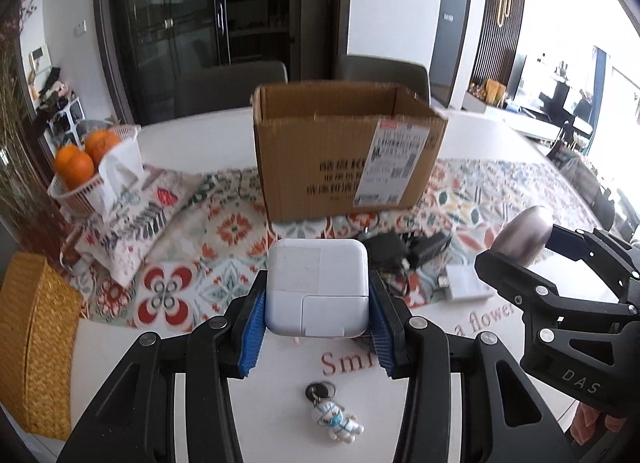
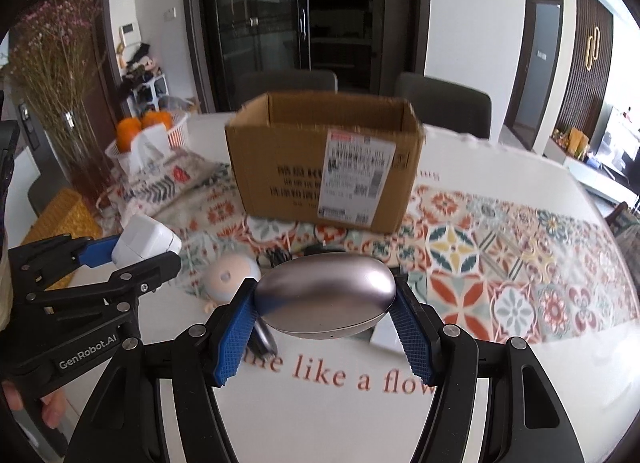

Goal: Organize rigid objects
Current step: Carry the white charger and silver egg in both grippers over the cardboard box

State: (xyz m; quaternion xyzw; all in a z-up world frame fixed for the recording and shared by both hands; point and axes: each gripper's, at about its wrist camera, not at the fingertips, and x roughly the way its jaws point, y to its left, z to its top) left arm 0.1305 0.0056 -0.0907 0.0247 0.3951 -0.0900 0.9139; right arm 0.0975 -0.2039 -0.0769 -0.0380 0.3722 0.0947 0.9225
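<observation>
White charger (image 1: 318,287) clamped in left claw (image 1: 318,303), silver oval case (image 2: 326,297) clamped in right claw (image 2: 325,311); cardboard box (image 1: 348,151) beyond

Two handheld grippers of matching build. Left gripper (image 1: 318,305): matte black plastic frame with two forked linkage arms, each joint pinned by a round silver screw head; the fingers (image 1: 253,329) are faced with bright blue pads in a fine ribbed, grid-like texture. Right gripper (image 2: 325,309): the same black frame, silver pivot screws and blue textured pads, with long slots cut into the lower arms. Seen side-on from the opposite camera, each body is a chunky angular black housing with smaller silver bolts; one side carries white lettering "GenRobot.AI", the other "DAS". Fingertips of the person's hand (image 2: 48,409) show under the left housing.
</observation>
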